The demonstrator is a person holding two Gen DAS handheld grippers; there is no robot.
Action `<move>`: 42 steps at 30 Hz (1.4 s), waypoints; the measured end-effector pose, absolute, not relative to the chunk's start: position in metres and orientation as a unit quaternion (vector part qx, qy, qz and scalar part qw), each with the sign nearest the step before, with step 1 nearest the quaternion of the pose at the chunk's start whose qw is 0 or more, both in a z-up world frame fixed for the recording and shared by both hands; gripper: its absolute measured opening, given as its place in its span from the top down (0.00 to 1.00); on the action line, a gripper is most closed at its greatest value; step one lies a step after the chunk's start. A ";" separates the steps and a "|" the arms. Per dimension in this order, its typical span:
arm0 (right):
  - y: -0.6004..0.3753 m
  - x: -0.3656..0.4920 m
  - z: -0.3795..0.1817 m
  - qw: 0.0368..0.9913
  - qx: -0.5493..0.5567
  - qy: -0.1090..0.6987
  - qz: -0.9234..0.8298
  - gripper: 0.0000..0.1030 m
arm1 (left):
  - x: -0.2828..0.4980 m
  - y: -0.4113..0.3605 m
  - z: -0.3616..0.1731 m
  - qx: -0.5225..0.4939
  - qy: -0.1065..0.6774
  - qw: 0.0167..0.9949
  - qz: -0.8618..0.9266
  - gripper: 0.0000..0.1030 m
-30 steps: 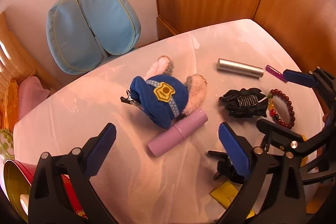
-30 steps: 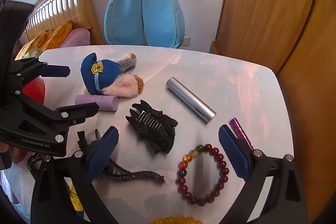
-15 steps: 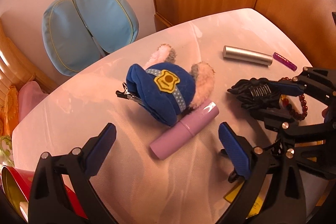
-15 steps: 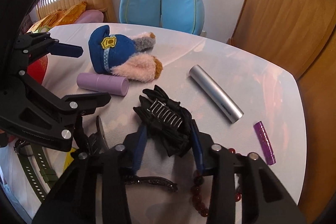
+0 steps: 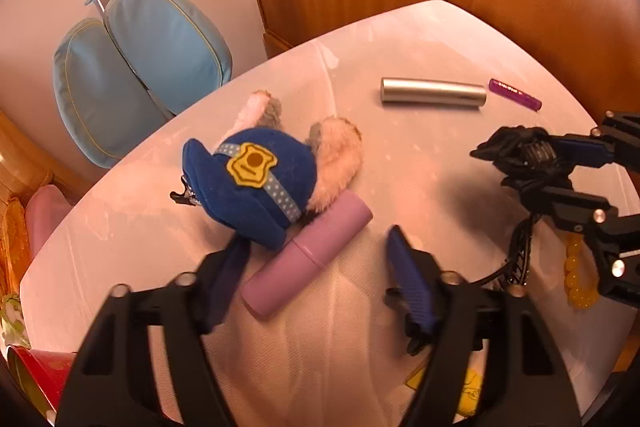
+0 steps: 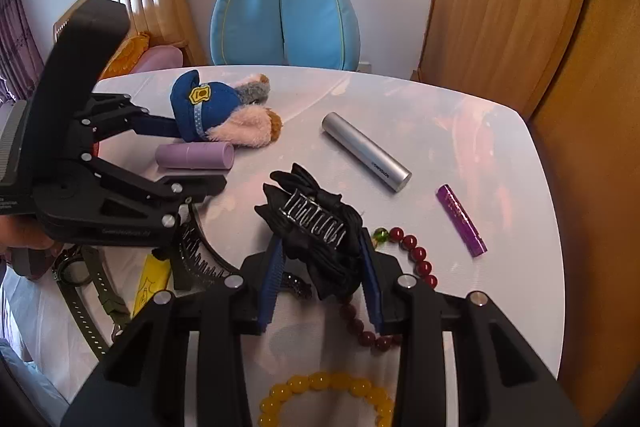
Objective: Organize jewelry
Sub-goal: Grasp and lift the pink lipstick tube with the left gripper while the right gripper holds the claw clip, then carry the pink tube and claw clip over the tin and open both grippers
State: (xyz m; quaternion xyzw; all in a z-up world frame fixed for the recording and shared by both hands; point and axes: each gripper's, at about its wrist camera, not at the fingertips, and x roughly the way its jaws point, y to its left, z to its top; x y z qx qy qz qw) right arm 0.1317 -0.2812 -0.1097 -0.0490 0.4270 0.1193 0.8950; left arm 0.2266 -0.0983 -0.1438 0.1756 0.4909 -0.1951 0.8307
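Observation:
My right gripper [image 6: 320,259] is shut on a black bow hair clip [image 6: 316,227] and holds it lifted above the white table [image 6: 480,147]; the clip also shows in the left wrist view [image 5: 524,155]. My left gripper [image 5: 316,247] stands partly closed around a lilac tube [image 5: 308,251], its blue pads either side, beside a blue plush police cap [image 5: 252,183]. A dark red bead bracelet [image 6: 416,263] and a yellow bead bracelet [image 6: 328,391] lie under the right gripper.
A silver cylinder [image 6: 366,151] and a purple stick [image 6: 460,219] lie on the table's right part. A black comb headband [image 6: 200,255], a green watch [image 6: 84,287] and a yellow card [image 6: 152,279] lie at the left. A red tin [image 5: 36,375] sits near the left edge.
My right gripper closed on the black bow clip and lifted it off the table. My left gripper moved forward to the lilac tube and its jaws narrowed around it.

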 end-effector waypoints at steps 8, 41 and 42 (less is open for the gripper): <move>-0.284 0.118 -0.100 0.901 -0.044 0.418 0.111 0.64 | 0.214 -0.094 -0.139 0.167 0.489 0.830 -0.211 0.72; -0.188 0.018 -0.032 0.915 -0.071 0.323 0.230 0.64 | 0.058 0.021 -0.018 0.051 0.423 0.893 -0.144 0.78; -0.182 0.017 -0.030 0.916 -0.071 0.322 0.230 0.64 | 0.058 0.028 -0.017 0.050 0.420 0.895 -0.144 0.78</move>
